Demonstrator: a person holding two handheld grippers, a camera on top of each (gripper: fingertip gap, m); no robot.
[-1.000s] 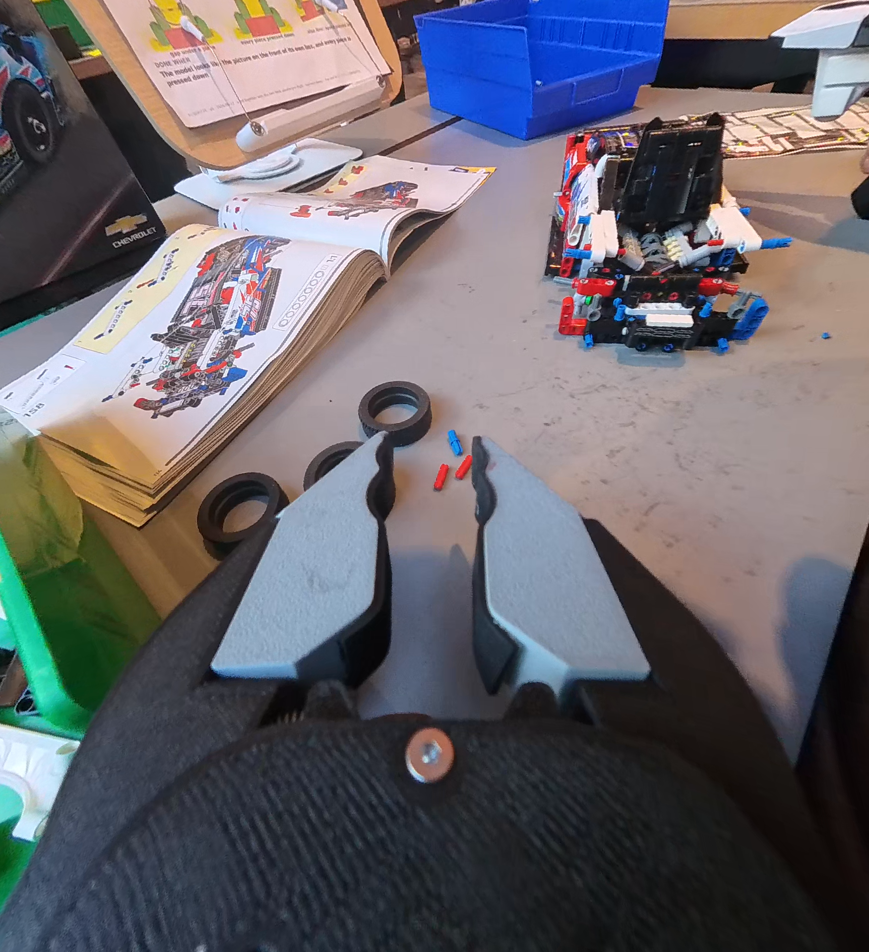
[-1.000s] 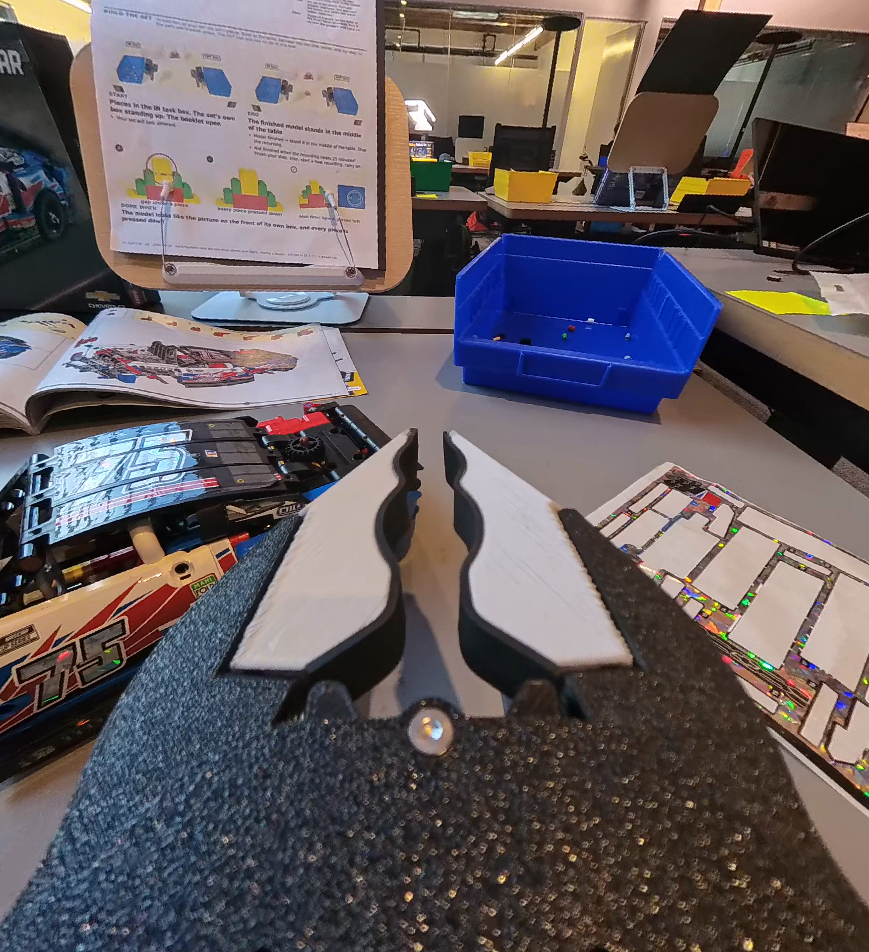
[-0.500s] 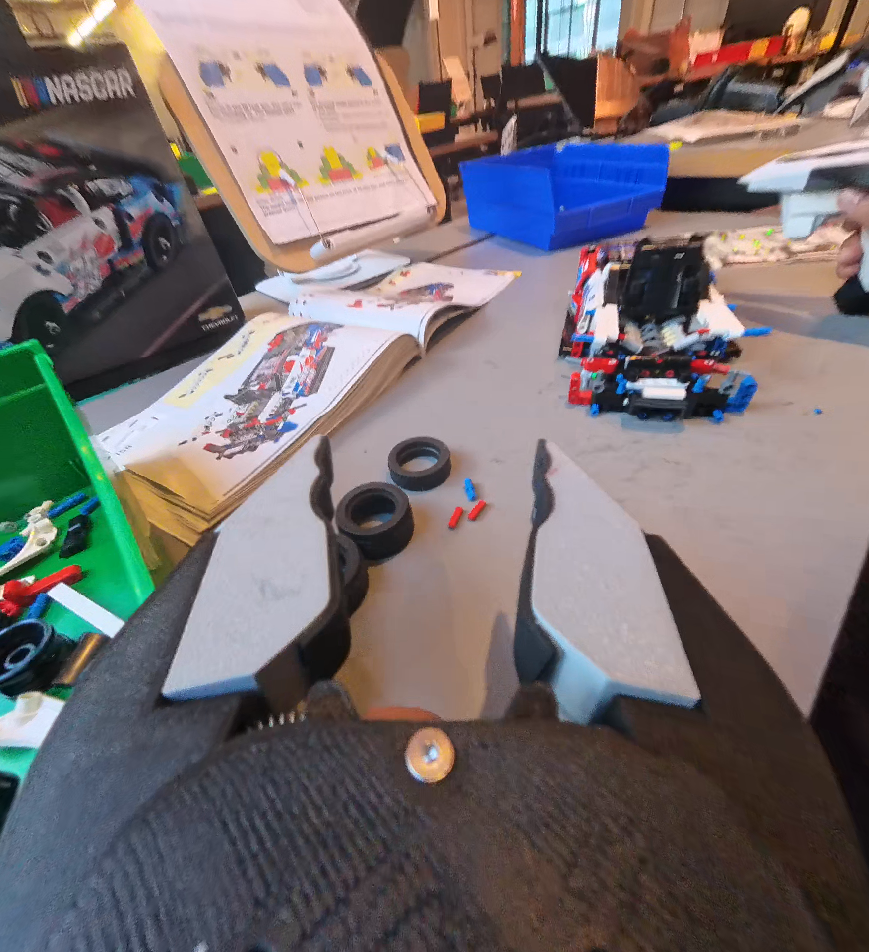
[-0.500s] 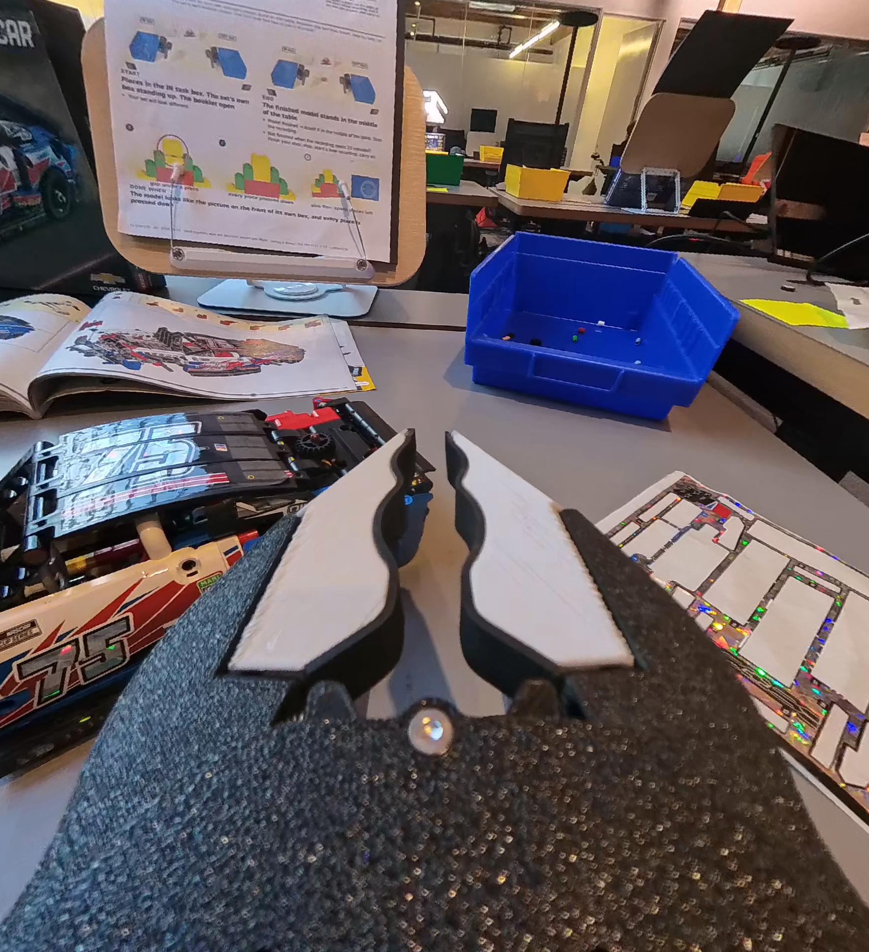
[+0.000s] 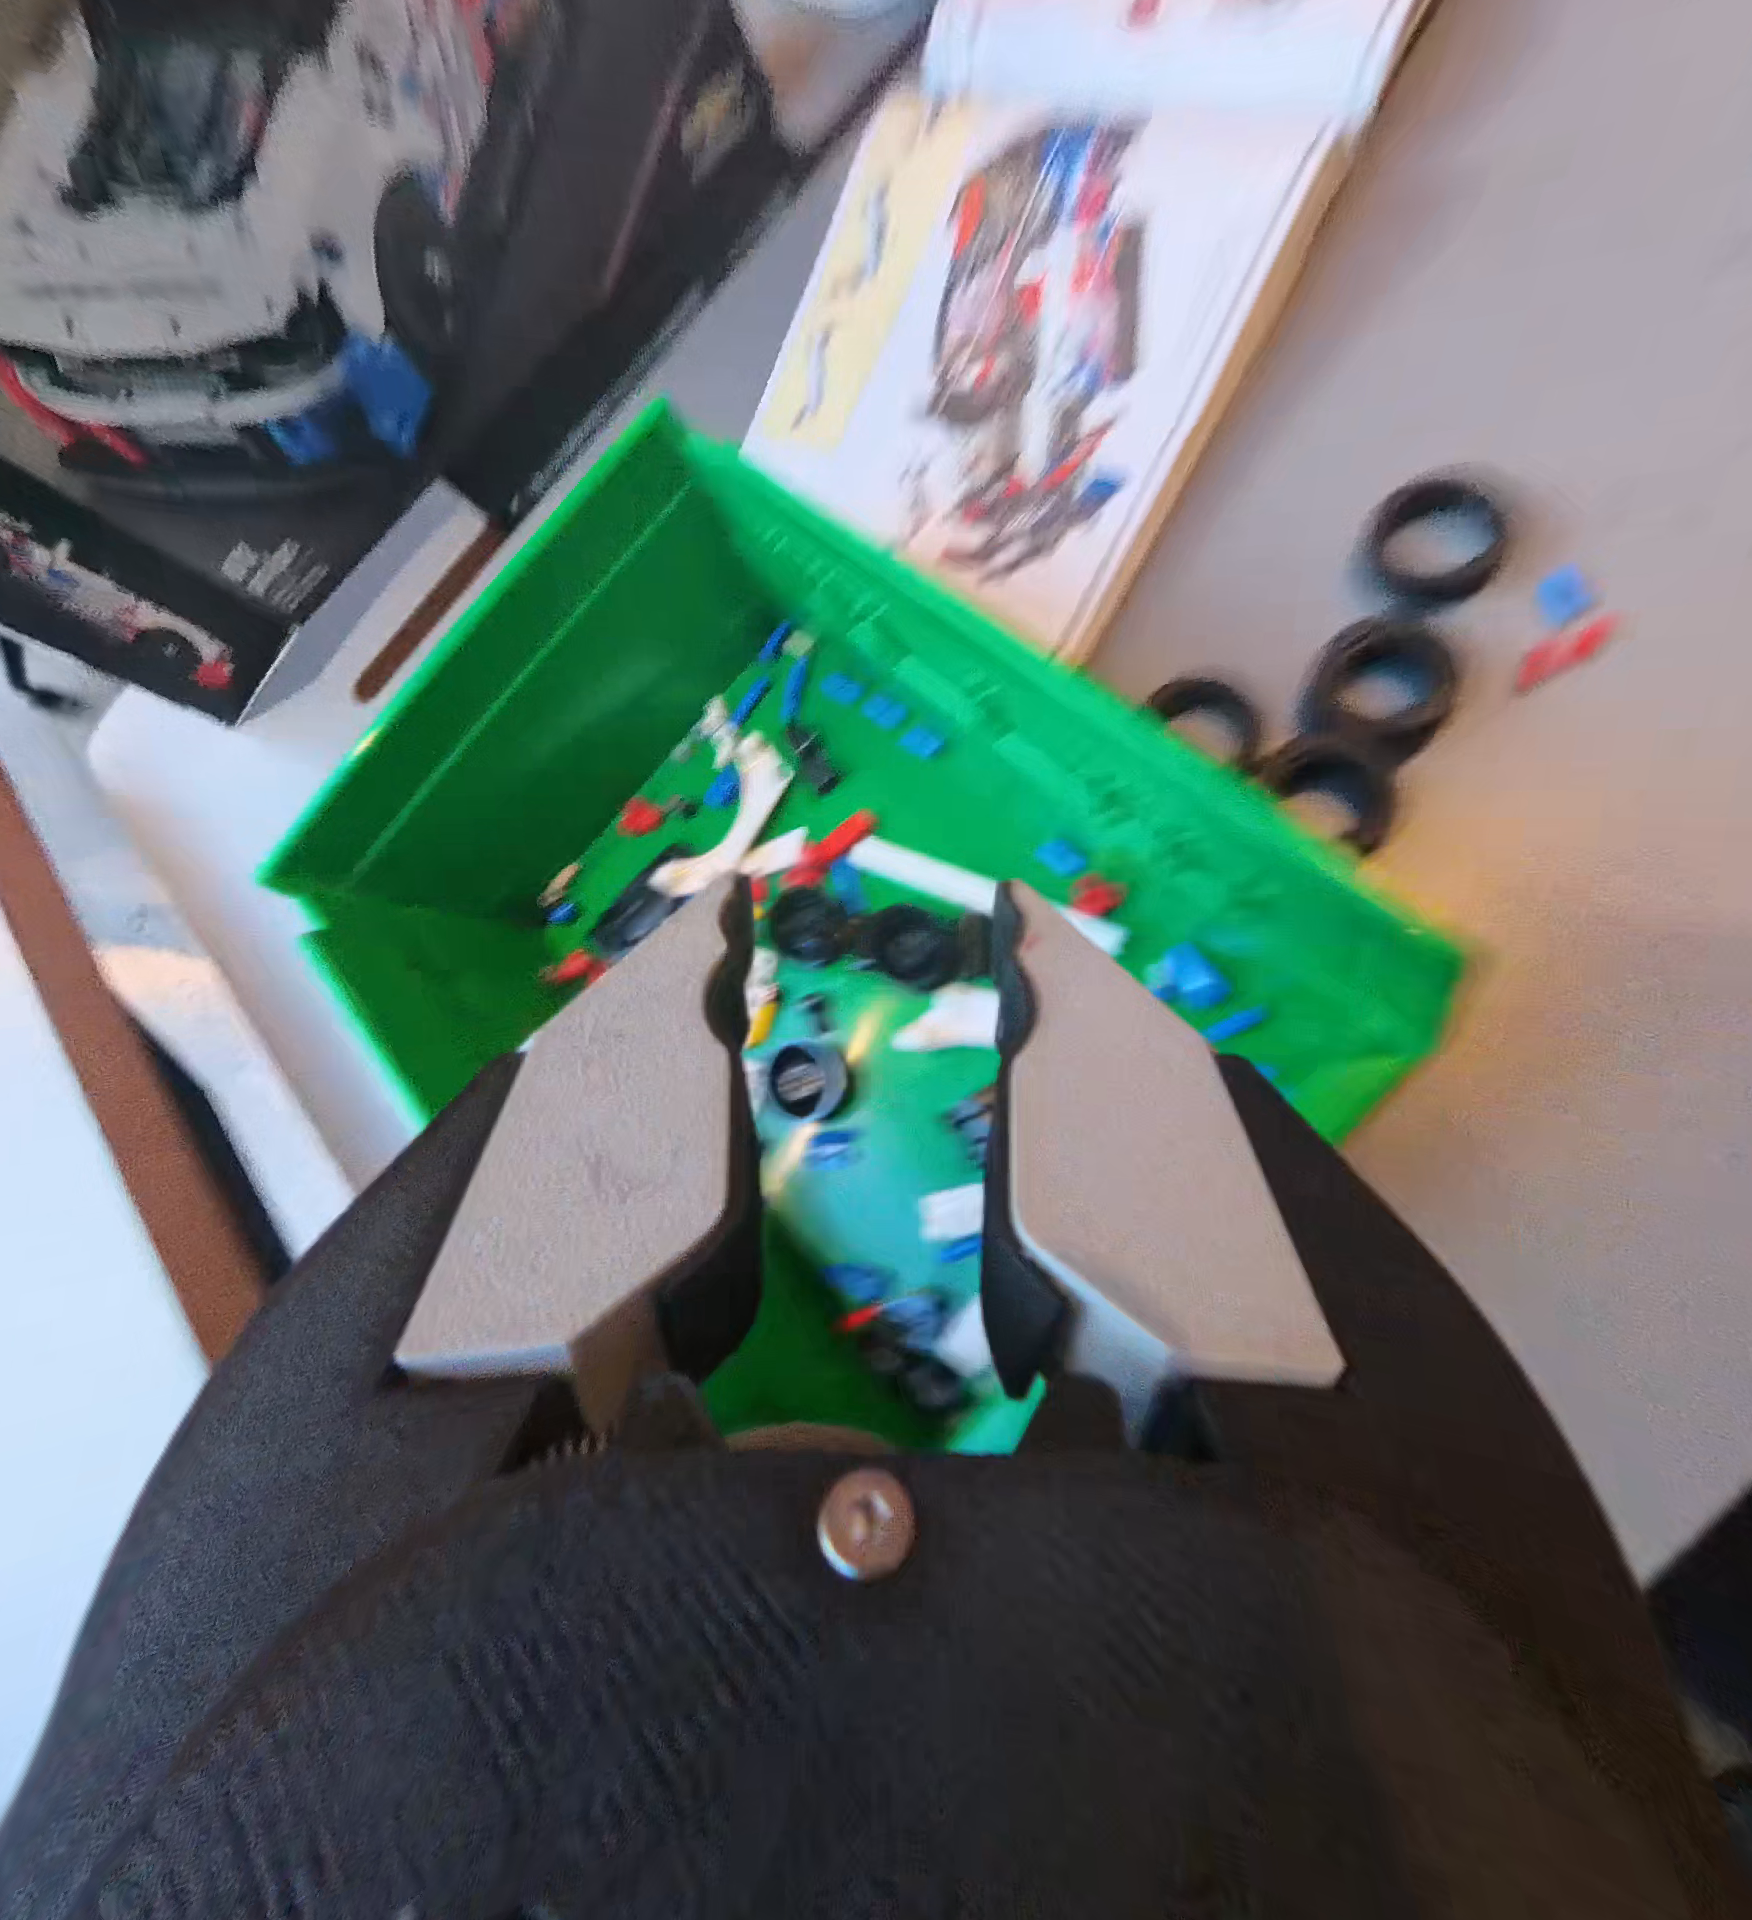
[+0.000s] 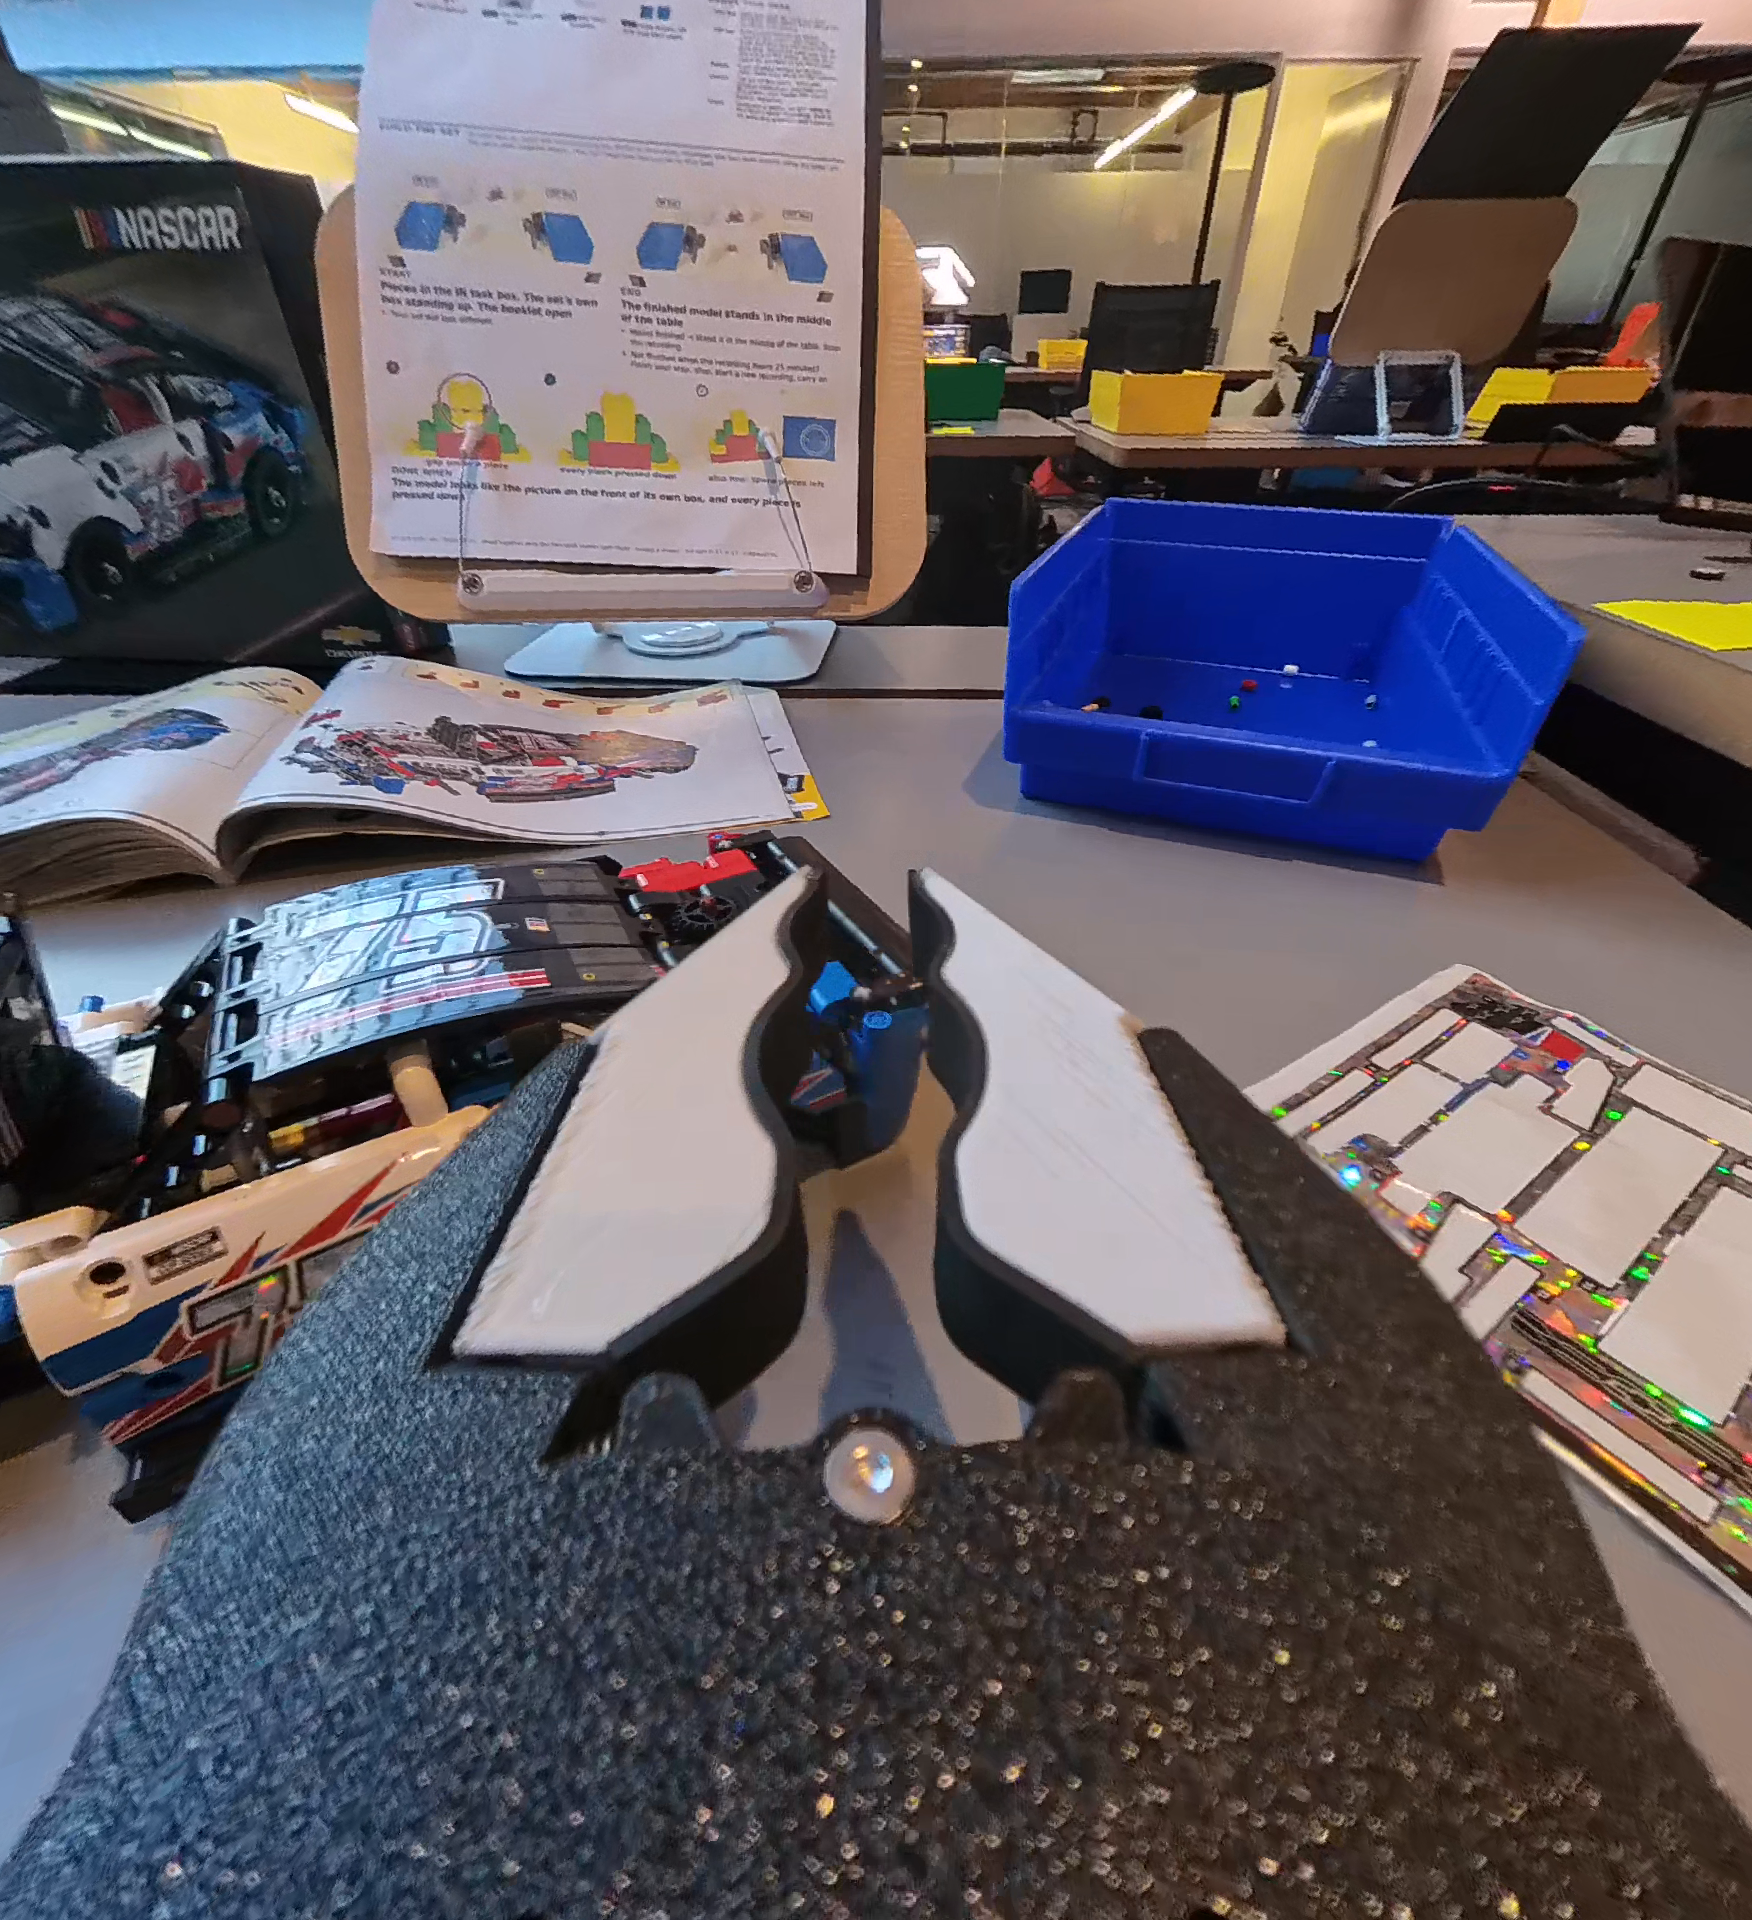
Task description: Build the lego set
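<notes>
Here, ring-shaped black tyres (image 5: 1376,686) flank the ribbed green bin (image 5: 1111,769).

Loose pieces (image 5: 856,1023) crowd the green bin (image 5: 560,727) floor.

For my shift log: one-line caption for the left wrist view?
Open left gripper above the green bin of loose Lego pieces, black tyres on the table beside it.

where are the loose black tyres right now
In the left wrist view, the black tyres lie in a cluster on the table at upper right, between the green bin and the small blue and red pieces.
</notes>
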